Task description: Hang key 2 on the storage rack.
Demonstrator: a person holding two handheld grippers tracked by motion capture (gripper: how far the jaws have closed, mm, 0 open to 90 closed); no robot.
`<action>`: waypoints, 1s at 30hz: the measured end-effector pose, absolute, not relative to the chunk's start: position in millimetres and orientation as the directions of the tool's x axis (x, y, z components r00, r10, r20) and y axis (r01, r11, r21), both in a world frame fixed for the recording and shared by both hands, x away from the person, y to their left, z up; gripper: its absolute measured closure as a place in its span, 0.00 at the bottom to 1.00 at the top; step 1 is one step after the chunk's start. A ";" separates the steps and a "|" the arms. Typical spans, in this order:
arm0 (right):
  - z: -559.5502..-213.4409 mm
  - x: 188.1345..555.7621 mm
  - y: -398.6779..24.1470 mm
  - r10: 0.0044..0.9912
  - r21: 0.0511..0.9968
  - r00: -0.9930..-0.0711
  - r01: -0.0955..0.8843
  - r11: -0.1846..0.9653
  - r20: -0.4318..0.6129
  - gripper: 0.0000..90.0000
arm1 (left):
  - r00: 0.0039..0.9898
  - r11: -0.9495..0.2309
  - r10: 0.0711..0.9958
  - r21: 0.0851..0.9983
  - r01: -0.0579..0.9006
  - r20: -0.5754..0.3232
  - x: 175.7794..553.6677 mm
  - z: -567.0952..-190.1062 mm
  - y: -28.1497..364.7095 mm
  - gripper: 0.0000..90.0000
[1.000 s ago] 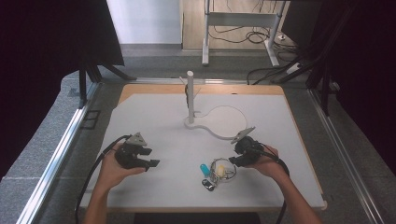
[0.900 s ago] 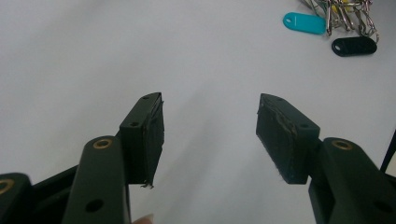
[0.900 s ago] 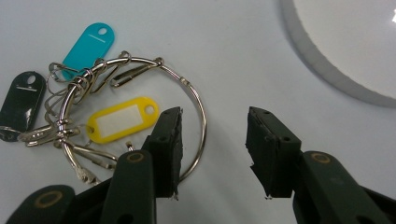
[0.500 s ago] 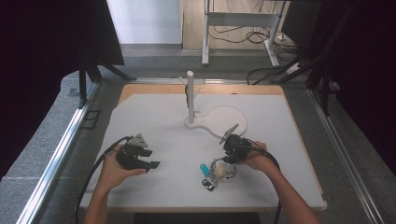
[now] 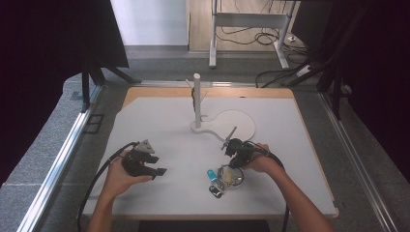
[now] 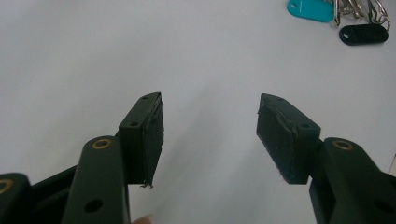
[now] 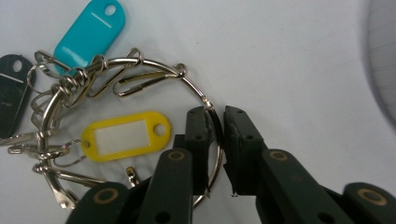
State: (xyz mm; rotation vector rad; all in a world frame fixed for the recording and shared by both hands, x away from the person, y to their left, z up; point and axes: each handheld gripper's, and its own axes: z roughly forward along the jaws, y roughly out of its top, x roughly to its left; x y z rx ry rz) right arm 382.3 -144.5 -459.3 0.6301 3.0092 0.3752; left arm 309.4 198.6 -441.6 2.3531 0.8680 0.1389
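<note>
A large metal key ring [image 7: 140, 63] lies on the white table [image 5: 159, 121], carrying a teal tag [image 7: 91, 30], a yellow tag [image 7: 126, 135], a black tag [image 7: 9, 88] and several clips and keys. My right gripper [image 7: 215, 114] points down at the ring's right side; its jaws have just been closing and now pinch the ring's wire between the pads. In the high view the right gripper [image 5: 231, 166] sits at the key ring [image 5: 228, 177] near the front edge. My left gripper [image 5: 157, 170] rests at the front left, open and with nothing between its fingers [image 6: 144, 130].
A white post [image 5: 197, 99] stands on a round-ended white base [image 5: 239, 123] at the middle back of the table. The left gripper view shows the teal tag [image 6: 310, 9] and black tag [image 6: 364, 33] far off at its top right. Dark curtains flank the table.
My right gripper has moved left and a little down to the key ring, and its jaws have closed around the ring's wire. The left hand has stayed where it was.
</note>
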 end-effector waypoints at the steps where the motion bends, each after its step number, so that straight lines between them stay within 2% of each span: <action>1: -459.5 383.4 -144.0 0.401 0.239 -0.916 0.392 0.888 0.014 0.91 | 0.778 -0.594 0.618 0.582 0.555 -0.110 309.4 -441.8 198.4 0.47; 19: -459.3 390.8 -143.6 0.387 0.219 -0.921 0.389 0.895 0.054 0.96 | 0.776 -0.595 0.621 0.576 0.560 -0.113 308.9 -444.3 198.1 0.47; 30: -456.7 389.2 -144.8 0.420 0.195 -0.906 0.421 0.886 0.045 0.97 | 0.772 -0.592 0.625 0.574 0.566 -0.118 309.8 -445.7 200.0 0.47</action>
